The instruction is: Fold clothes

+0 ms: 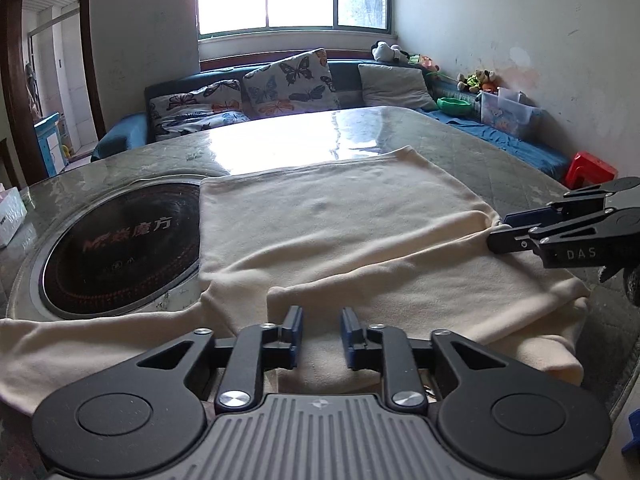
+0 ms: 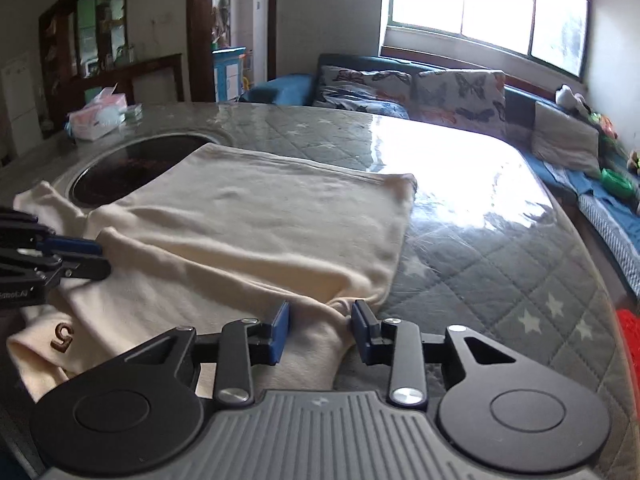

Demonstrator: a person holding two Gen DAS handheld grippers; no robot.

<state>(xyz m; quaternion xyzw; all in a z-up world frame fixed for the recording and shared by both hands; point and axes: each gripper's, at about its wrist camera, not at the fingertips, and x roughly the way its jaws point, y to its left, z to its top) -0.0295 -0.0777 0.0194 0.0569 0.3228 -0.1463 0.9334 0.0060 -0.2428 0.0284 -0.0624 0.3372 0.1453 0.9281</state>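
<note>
A cream garment (image 1: 340, 232) lies spread on the table, with one sleeve folded across its near part. It also shows in the right wrist view (image 2: 248, 220), where a brown mark sits near its corner. My left gripper (image 1: 321, 322) is open just above the garment's near fold, holding nothing. My right gripper (image 2: 320, 316) is open over the garment's right near corner, its jaws on either side of a bunched edge. In the left wrist view the right gripper (image 1: 500, 230) sits at the folded sleeve's right end. In the right wrist view the left gripper (image 2: 96, 258) is at the left.
A round black cooktop (image 1: 120, 248) is set in the table, partly under the garment. A tissue box (image 2: 102, 116) stands at the far left. The table (image 2: 480, 264) has a quilted grey cover under glossy film. A sofa with cushions (image 1: 288, 84) and a red stool (image 1: 588, 168) lie beyond.
</note>
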